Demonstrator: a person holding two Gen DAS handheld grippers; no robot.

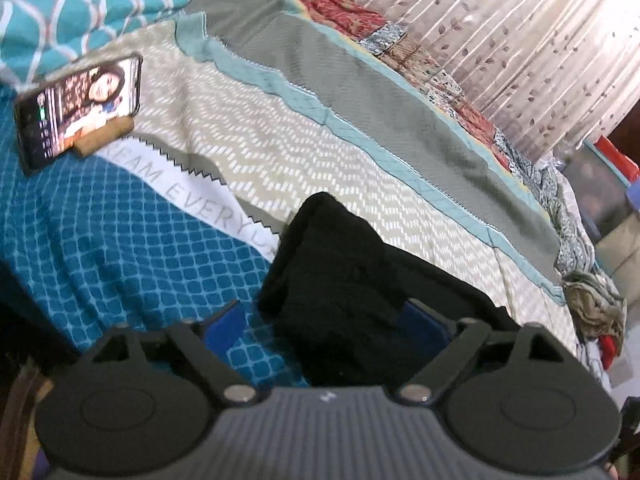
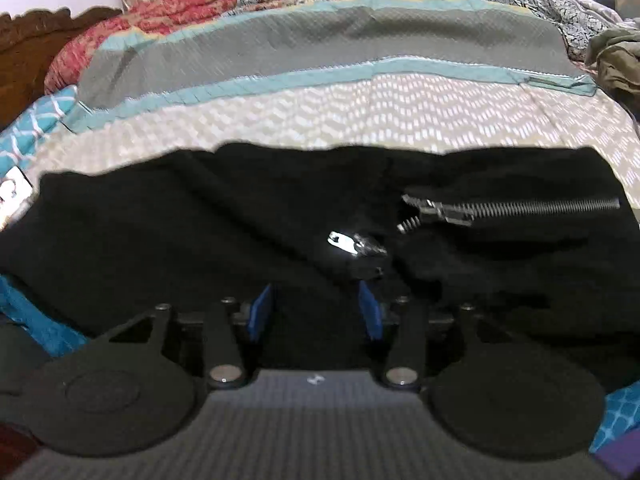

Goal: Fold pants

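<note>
The black pants (image 2: 200, 232) lie spread across the bed in the right wrist view, with a metal zipper (image 2: 512, 208) and a shiny metal fastener (image 2: 352, 244) facing up. My right gripper (image 2: 315, 310) hovers low over their near edge; its blue pads (image 2: 260, 312) stand apart with bare inner faces and black cloth beneath them. In the left wrist view one end of the pants (image 1: 340, 264) sits bunched on the bedspread. My left gripper (image 1: 324, 326) is wide open around that end. Its right pad (image 1: 424, 324) is beside the cloth and its left pad is over the blue bedspread.
A lit phone (image 1: 80, 108) leans on a wooden stand at the left, near a teal patterned pillow (image 1: 80, 4). The beige, grey and teal bedspread (image 1: 320, 128) stretches away. Crumpled clothes (image 1: 596, 300) lie at the bed's right end. Curtains (image 1: 520, 40) and a wooden headboard (image 2: 40, 40) border the bed.
</note>
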